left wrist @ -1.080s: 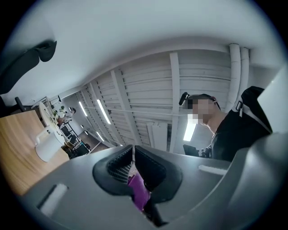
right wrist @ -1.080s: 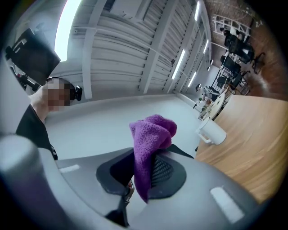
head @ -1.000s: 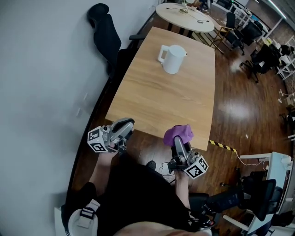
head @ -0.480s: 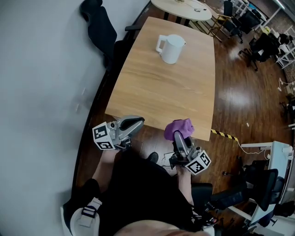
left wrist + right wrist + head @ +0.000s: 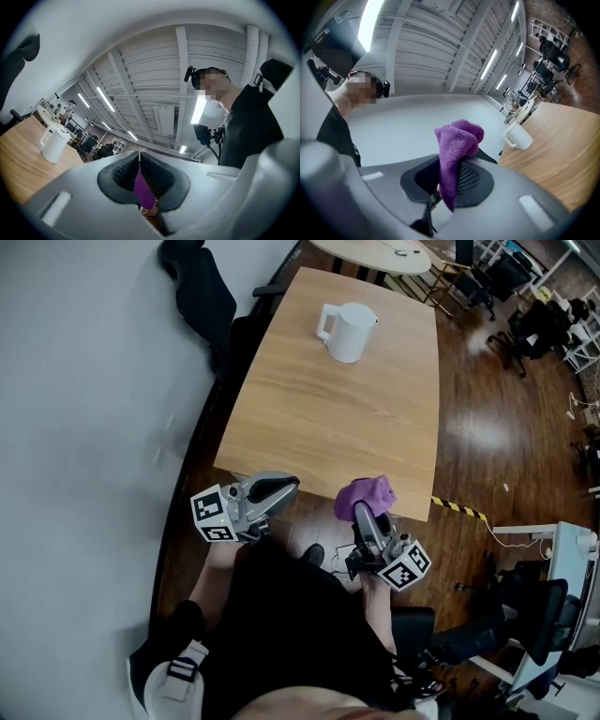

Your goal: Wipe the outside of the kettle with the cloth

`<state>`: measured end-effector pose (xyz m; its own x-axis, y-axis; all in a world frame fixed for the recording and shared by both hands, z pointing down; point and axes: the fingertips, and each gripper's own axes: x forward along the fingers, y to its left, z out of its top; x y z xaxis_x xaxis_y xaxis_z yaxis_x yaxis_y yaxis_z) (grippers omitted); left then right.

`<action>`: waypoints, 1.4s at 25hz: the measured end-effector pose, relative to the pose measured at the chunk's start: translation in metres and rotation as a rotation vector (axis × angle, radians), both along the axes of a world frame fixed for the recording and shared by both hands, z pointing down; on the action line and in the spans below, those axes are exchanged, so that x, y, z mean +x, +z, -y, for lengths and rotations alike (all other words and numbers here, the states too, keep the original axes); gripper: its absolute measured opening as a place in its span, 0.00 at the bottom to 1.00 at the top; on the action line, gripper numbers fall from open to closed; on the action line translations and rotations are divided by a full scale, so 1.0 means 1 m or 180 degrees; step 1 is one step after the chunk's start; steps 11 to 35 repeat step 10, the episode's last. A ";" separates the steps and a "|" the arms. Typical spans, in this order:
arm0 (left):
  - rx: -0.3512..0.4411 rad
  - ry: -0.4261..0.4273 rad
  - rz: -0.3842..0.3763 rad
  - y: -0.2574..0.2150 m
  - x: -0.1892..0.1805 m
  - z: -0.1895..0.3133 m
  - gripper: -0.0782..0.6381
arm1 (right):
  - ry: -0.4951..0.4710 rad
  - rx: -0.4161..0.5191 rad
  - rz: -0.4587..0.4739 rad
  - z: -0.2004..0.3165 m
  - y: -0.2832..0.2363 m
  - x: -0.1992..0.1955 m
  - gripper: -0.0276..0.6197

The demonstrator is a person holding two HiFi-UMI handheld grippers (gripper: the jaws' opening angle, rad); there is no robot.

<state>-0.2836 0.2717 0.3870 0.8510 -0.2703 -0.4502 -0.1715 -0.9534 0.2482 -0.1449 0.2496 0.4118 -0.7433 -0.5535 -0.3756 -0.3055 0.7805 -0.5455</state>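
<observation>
A white kettle (image 5: pixel 347 331) stands on the far part of the wooden table (image 5: pixel 356 427), handle to the left; it also shows small in the left gripper view (image 5: pixel 54 144) and the right gripper view (image 5: pixel 519 135). Both grippers hang off the table's near edge, far from the kettle. My right gripper (image 5: pixel 362 512) is shut on a purple cloth (image 5: pixel 366 496), which bunches up above the jaws (image 5: pixel 457 140). My left gripper (image 5: pixel 284 487) is shut and holds nothing, pointing right towards the cloth; a sliver of purple shows behind its closed jaws.
A black office chair (image 5: pixel 202 292) stands against the white wall left of the table. A round white table (image 5: pixel 375 251) lies beyond the far end. Yellow-black tape (image 5: pixel 459 508) marks the wooden floor on the right, near chairs and desks (image 5: pixel 548 329).
Almost nothing: the left gripper has drifted slightly right towards the table's edge. The right gripper keeps the cloth in the same place.
</observation>
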 end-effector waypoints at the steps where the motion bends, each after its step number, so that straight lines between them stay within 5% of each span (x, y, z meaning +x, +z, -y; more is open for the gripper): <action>1: -0.0005 -0.0003 -0.0002 0.001 0.000 0.000 0.12 | -0.0003 -0.0001 0.0000 0.000 0.001 0.000 0.12; 35: -0.0006 -0.0002 0.0014 0.005 0.004 0.001 0.12 | -0.0024 -0.0010 0.0002 0.002 0.005 0.002 0.12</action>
